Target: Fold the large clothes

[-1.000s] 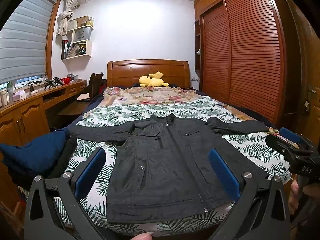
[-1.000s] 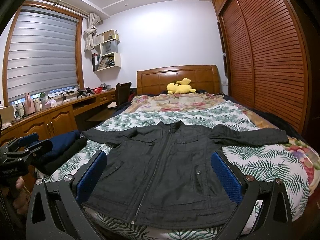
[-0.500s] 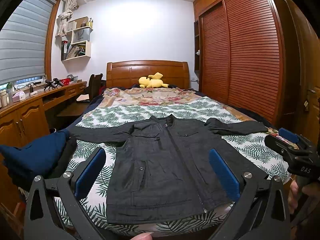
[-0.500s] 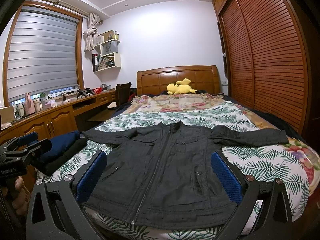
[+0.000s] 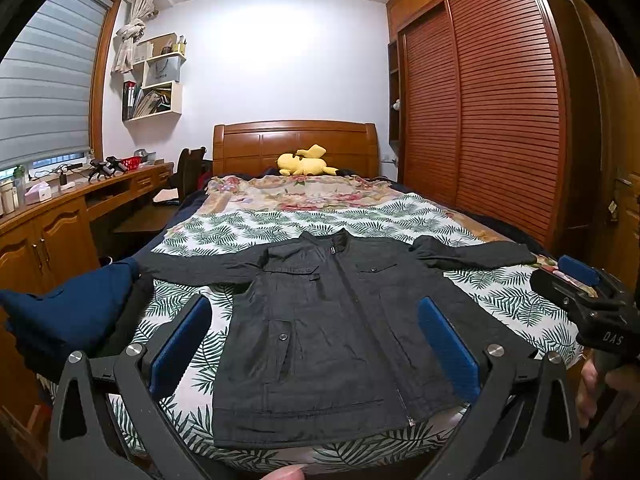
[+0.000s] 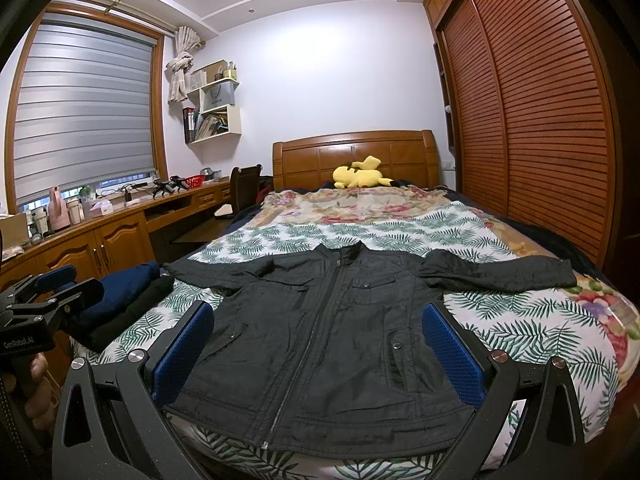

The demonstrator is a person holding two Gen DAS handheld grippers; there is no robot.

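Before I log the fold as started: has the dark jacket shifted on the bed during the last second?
No. The dark jacket lies spread flat with its collar at the same spot on the leaf-print cover as before, both sleeves out, in both wrist views.

Both the left gripper (image 5: 314,344) and right gripper (image 6: 318,346) are black frames with ridged blue pads (image 5: 182,344), silver screws (image 5: 135,349) and white lettering.
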